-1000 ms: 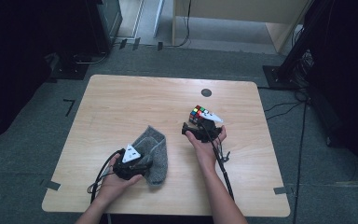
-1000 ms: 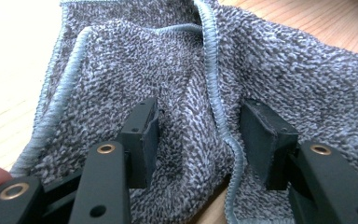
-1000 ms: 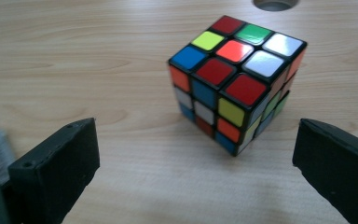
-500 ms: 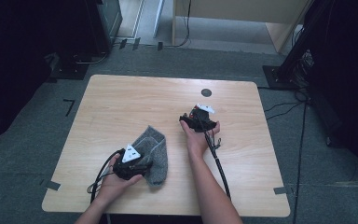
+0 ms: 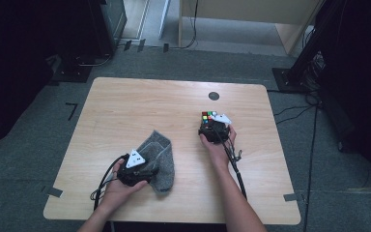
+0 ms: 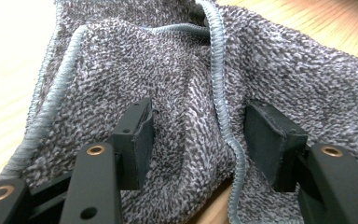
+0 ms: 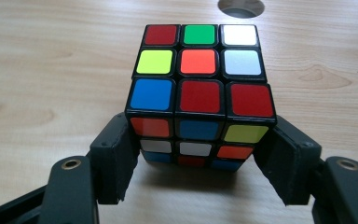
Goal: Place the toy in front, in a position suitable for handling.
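Observation:
A grey knitted cloth (image 5: 163,155) lies crumpled on the near left of the wooden table (image 5: 140,106). My left gripper (image 5: 149,163) rests on it, and its jaws have just been opening. In the left gripper view a raised fold of the cloth (image 6: 186,93) with a blue hem sits between the spread jaws of the left gripper (image 6: 196,135). A Rubik's cube (image 5: 206,117) stands right of centre. My right gripper (image 5: 212,127) has just been closing on it. In the right gripper view the right gripper (image 7: 200,154) has both pads against the lower sides of the cube (image 7: 200,93).
A round black grommet hole (image 5: 214,95) sits in the table beyond the cube, seen as the hole (image 7: 240,5) in the right gripper view. Cables trail from both grippers toward the near edge. Dark floor and furniture bases surround the table.
The right hand shifted a little left and came back over the cube, whose colours show again beyond the gripper. The left hand and the cloth have kept still.

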Motion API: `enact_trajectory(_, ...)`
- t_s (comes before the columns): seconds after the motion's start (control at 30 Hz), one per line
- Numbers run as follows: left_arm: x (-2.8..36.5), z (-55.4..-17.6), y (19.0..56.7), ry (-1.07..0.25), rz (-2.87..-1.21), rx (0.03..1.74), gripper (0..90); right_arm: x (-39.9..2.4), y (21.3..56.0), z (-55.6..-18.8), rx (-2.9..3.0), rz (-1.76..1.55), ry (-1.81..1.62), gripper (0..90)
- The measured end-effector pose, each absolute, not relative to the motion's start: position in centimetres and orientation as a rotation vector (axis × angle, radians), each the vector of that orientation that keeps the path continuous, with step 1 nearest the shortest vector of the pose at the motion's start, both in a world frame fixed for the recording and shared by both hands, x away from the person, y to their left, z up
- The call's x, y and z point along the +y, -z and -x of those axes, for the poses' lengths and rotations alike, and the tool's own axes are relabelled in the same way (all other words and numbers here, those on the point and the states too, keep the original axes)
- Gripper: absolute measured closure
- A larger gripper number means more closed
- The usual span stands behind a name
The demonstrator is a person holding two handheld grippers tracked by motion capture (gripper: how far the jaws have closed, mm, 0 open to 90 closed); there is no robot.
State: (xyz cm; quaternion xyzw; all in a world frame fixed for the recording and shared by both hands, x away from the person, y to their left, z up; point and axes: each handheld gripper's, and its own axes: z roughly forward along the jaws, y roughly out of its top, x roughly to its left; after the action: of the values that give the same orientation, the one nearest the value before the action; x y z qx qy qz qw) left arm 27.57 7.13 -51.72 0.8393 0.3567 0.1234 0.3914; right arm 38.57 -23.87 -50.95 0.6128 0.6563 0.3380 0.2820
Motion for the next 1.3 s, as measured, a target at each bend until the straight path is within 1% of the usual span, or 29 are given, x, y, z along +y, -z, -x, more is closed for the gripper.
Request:
enact_trajectory(0.2, 7.1, -27.6, 51.7, -0.311, -2.132, 0.905, 43.2, -25.5, 50.8, -37.7, 1.86, -1.56, -0.921, 33.6)
enact_trajectory(0.23, 7.1, -27.6, 51.7, -0.31, -2.132, 0.905, 43.2, -25.7, 50.8, -37.5, 1.851, -1.568, -0.913, 32.1)
enact_trajectory(0.3, 7.1, -27.6, 51.7, -0.308, -2.131, 0.905, 43.0, -25.8, 50.8, -37.5, 1.829, -1.578, -0.902, 21.3)
enact_trajectory(0.33, 7.1, -27.6, 51.7, -0.307, -2.131, 0.905, 42.9, -25.6, 51.0, -37.5, 1.817, -1.591, -0.913, 13.7)
enact_trajectory(0.57, 7.1, -27.6, 51.7, -0.308, -2.132, 0.905, 42.8, -24.9, 51.6, -38.5, 1.737, -1.647, -0.89, 13.1)
enact_trajectory(0.83, 7.1, -27.6, 51.7, -0.306, -2.131, 0.904, 42.4, -24.8, 52.1, -39.5, 1.733, -1.71, -0.813, 15.8)
enact_trajectory(0.87, 7.1, -27.6, 51.7, -0.306, -2.132, 0.904, 42.4, -24.8, 52.1, -39.5, 1.744, -1.701, -0.808, 20.1)
enact_trajectory(0.9, 7.1, -27.6, 51.7, -0.307, -2.132, 0.904, 42.4, -24.8, 52.1, -39.5, 1.744, -1.701, -0.808, 20.1)
enact_trajectory(0.93, 7.1, -27.6, 51.7, -0.307, -2.132, 0.904, 42.4, -24.9, 52.1, -39.5, 1.744, -1.703, -0.812, 22.3)
enact_trajectory(0.97, 7.1, -27.6, 51.7, -0.308, -2.132, 0.904, 42.3, -25.0, 52.1, -39.5, 1.753, -1.7, -0.834, 33.0)
enact_trajectory(1.17, 7.1, -27.5, 51.7, -0.308, -2.132, 0.904, 42.1, -25.2, 52.0, -39.4, 1.738, -1.692, -0.838, 34.1)
enact_trajectory(1.3, 7.2, -27.5, 51.7, -0.308, -2.133, 0.902, 42.2, -25.3, 51.7, -38.5, 1.753, -1.634, -0.868, 34.2)
